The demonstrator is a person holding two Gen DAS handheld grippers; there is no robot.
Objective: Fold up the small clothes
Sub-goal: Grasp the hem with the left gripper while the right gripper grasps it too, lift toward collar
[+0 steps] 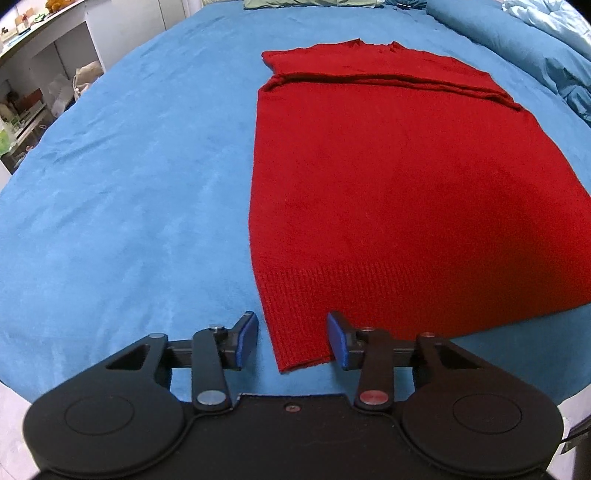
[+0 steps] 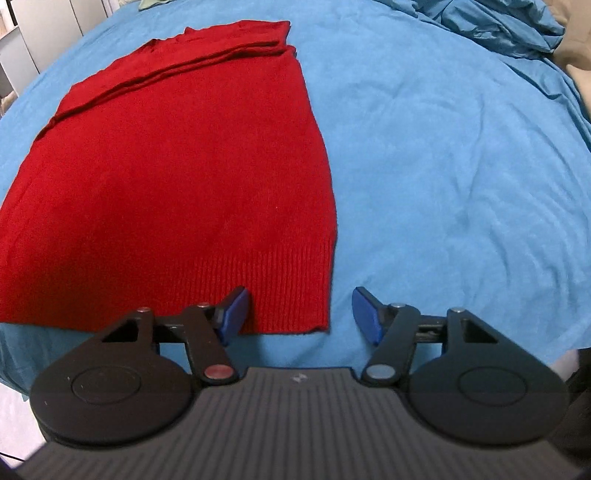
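— Where is the red sweater (image 1: 399,192) lying now?

— It lies flat on the bed, on the blue sheet (image 1: 129,192). Its sleeves are folded across the chest part (they make a band of ridges near the far end), and the ribbed hem is the end nearest to both cameras.

— And the left hand-held gripper (image 1: 292,341)?

— Its two blue pads are apart. The near left corner of the hem is between them, at 12 o'clock from the gripper. The pad at 3 o'clock is over the hem, the other one is over the bare sheet. I cannot tell if they touch the cloth.

— The right hand-held gripper (image 2: 301,314)?

— Also spread wide. In its view the near right corner of the hem (image 2: 295,295) sits between the pads; the pad at 9 o'clock is over the knit, the pad at 3 o'clock over the sheet.

— What else is around?

— A rumpled blue duvet (image 2: 517,33) at 1 o'clock in the right view, and white shelves (image 1: 48,74) at 10 o'clock in the left view.
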